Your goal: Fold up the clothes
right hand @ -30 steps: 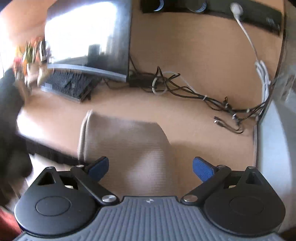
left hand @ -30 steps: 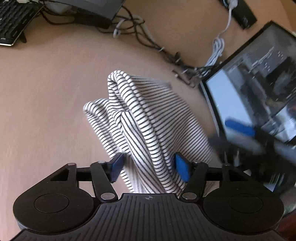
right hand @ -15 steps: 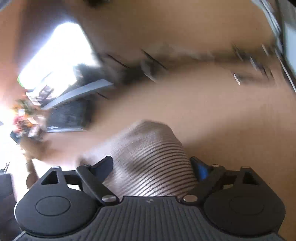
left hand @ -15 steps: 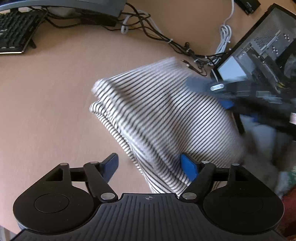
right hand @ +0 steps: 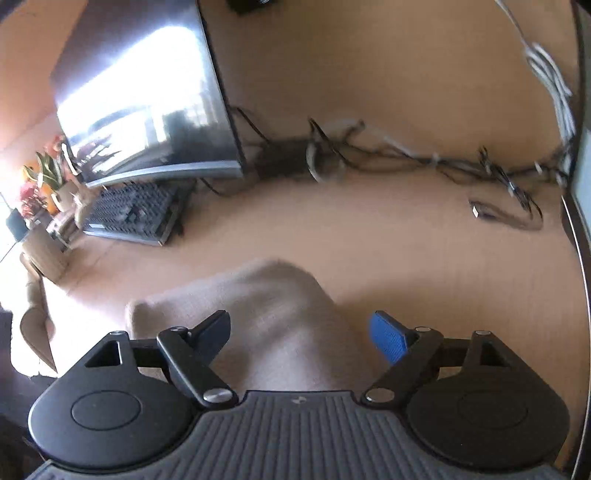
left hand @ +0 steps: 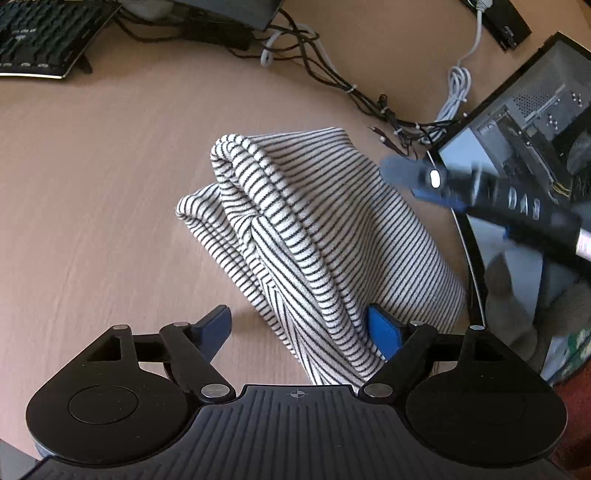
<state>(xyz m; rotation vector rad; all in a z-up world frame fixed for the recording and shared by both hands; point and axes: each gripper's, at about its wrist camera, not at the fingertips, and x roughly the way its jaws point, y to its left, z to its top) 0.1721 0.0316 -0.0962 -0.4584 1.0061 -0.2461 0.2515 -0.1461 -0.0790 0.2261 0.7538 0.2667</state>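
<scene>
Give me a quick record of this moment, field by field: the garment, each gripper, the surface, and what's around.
garment: striped shirt, bunched and partly folded, lying on the desk
left gripper: open, shirt fabric passing between its fingers
right gripper: open, blurred cloth between its fingers
surface: wooden desk
surroundings: keyboard, tangle of cables, monitor, computer case
fold state: unfinished, layers uneven
</scene>
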